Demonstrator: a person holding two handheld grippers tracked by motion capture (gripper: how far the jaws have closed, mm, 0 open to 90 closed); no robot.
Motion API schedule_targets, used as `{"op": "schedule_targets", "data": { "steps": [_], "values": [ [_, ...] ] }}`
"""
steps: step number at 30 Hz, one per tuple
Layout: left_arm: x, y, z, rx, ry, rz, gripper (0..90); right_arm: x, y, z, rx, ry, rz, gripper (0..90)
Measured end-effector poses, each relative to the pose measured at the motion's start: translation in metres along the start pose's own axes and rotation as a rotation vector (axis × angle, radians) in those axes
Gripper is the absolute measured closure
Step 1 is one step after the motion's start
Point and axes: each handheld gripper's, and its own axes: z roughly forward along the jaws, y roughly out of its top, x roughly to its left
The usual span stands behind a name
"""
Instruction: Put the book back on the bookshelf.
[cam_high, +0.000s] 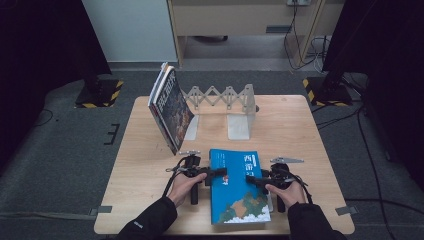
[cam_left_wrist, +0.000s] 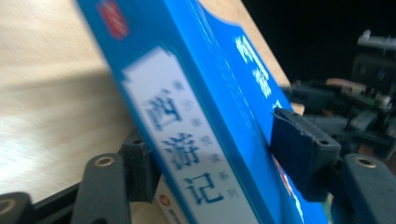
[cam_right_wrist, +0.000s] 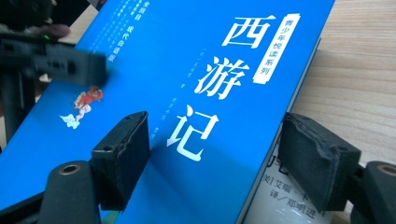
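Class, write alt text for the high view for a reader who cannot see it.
Two hand-held grippers, left gripper and right gripper, meet a blue book from both sides on a wooden table. Behind, two books lean against an expanding book rack.

We count 2 grippers: left gripper (cam_high: 216, 173), right gripper (cam_high: 253, 180), 1 per hand, so 2 hands. Books: 1 blue book (cam_high: 237, 186) flat on the table (cam_high: 295, 130), plus approx. 2 leaning books (cam_high: 170, 107) at the rack, exact no. unclear. 1 expanding book rack (cam_high: 225, 100). 2 stand bases w/ hazard stripes (cam_high: 100, 94) on the floor. 1 table.
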Motion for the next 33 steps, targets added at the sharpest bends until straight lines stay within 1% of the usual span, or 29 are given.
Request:
{"op": "schedule_targets", "data": {
  "steps": [1, 2, 3, 4, 6, 12, 14, 18, 20, 23, 25, 27, 33],
  "values": [
    [0.0, -0.002, 0.002, 0.008, 0.011, 0.004, 31.5, 0.001, 0.0, 0.001, -0.002, 0.001, 0.005, 25.6],
    [0.002, -0.003, 0.003, 0.003, -0.001, -0.005, 31.7, 0.001, 0.001, 0.0, 0.001, -0.004, -0.002, 26.0],
    [0.003, -0.003, 0.002, 0.003, -0.004, -0.002, 32.3, 0.001, 0.001, -0.001, 0.003, -0.009, -0.018, 26.9],
    [0.003, -0.003, 0.002, 0.003, -0.004, -0.002, 32.8, 0.001, 0.001, -0.001, 0.003, -0.009, -0.018, 26.9],
    [0.003, -0.003, 0.002, -0.003, -0.004, 0.0, 33.0, 0.001, 0.001, -0.003, 0.002, -0.012, -0.036, 27.6],
    [0.003, -0.003, 0.002, -0.005, -0.007, -0.008, 33.9, 0.002, -0.003, -0.002, -0.007, -0.004, 0.009, 26.3],
    [0.002, -0.002, 0.001, -0.008, -0.007, -0.014, 35.2, 0.002, -0.003, -0.002, -0.004, -0.003, 0.012, 26.4],
    [-0.002, 0.0, -0.001, -0.006, -0.013, -0.001, 38.2, 0.001, -0.002, -0.002, -0.003, -0.001, 0.012, 28.5],
    [-0.004, 0.001, -0.002, -0.003, -0.007, 0.009, 39.2, 0.001, -0.001, -0.003, 0.0, 0.004, 0.01, 29.7],
    [-0.006, 0.002, -0.002, 0.002, -0.002, 0.014, 39.6, 0.0, 0.0, -0.003, 0.002, 0.008, -0.013, 30.2],
    [-0.007, 0.002, -0.002, 0.001, -0.001, 0.024, 39.9, 0.001, 0.001, -0.003, 0.003, 0.008, -0.02, 31.3],
    [-0.008, 0.002, -0.003, 0.006, -0.008, 0.029, 40.7, 0.001, 0.001, -0.004, 0.001, 0.012, -0.017, 32.8],
    [-0.011, 0.004, -0.004, 0.018, -0.011, 0.035, 42.5, 0.003, 0.003, -0.004, -0.007, 0.019, -0.032, 33.5]
  ]
}}
